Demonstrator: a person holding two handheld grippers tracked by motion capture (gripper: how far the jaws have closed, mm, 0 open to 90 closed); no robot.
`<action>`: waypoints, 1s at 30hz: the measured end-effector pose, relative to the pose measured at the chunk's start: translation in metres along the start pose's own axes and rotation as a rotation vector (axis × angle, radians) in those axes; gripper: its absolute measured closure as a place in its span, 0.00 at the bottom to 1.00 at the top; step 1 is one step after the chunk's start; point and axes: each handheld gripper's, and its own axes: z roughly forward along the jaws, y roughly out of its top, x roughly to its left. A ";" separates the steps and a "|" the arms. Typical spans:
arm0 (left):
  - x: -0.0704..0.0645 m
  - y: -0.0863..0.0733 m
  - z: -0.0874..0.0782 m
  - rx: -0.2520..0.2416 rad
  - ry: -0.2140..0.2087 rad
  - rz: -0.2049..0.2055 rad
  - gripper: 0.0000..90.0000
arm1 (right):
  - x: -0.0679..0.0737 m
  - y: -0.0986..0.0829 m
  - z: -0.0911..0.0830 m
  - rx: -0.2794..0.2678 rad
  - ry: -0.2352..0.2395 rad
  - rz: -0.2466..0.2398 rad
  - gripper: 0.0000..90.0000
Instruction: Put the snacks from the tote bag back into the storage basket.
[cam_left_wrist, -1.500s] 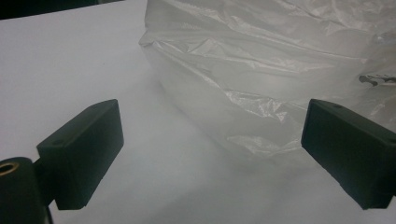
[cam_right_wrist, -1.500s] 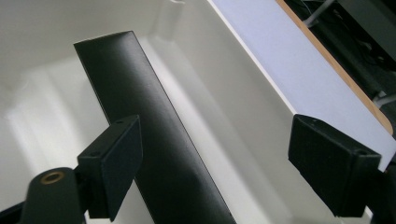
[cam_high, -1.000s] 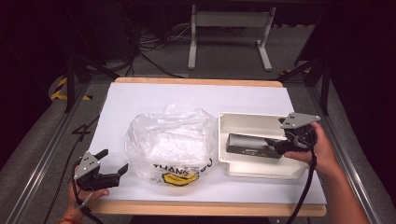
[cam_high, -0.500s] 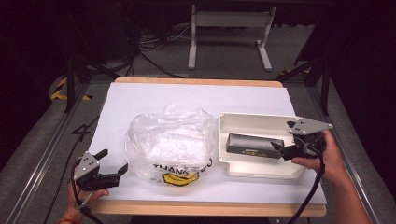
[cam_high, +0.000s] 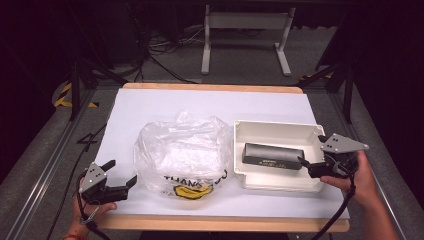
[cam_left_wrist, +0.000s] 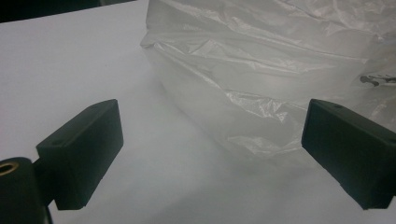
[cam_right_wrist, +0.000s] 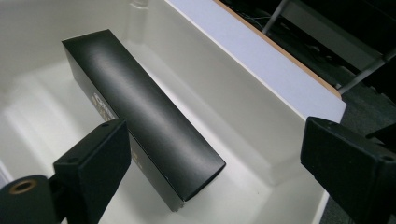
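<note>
Right gripper (cam_high: 306, 168) jaws spread at end of black box (cam_high: 272, 156) lying in white tray (cam_high: 272, 129). Left gripper (cam_high: 121, 182) spread beside plastic bag (cam_high: 182, 152). Risk: off-centre pinch, slick box twists, slips.

On the plastic bag (cam_high: 182, 152) in front of me I can read "THAN" in dark capitals, with a yellow smiley face printed beneath it. The long black box (cam_high: 272, 155) in the white tray (cam_high: 276, 129) bears small pale print along its side, too small to read.
</note>
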 end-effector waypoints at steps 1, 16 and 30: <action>0.000 0.000 0.000 -0.001 -0.001 0.000 0.07 | 0.000 -0.002 -0.001 -0.003 -0.006 0.004 0.09; 0.000 0.000 0.000 -0.001 0.002 0.000 0.07 | -0.001 -0.031 -0.012 -0.052 -0.075 0.084 0.08; 0.000 0.000 0.000 0.000 0.003 -0.002 0.07 | 0.009 -0.063 -0.018 -0.152 -0.100 0.176 0.08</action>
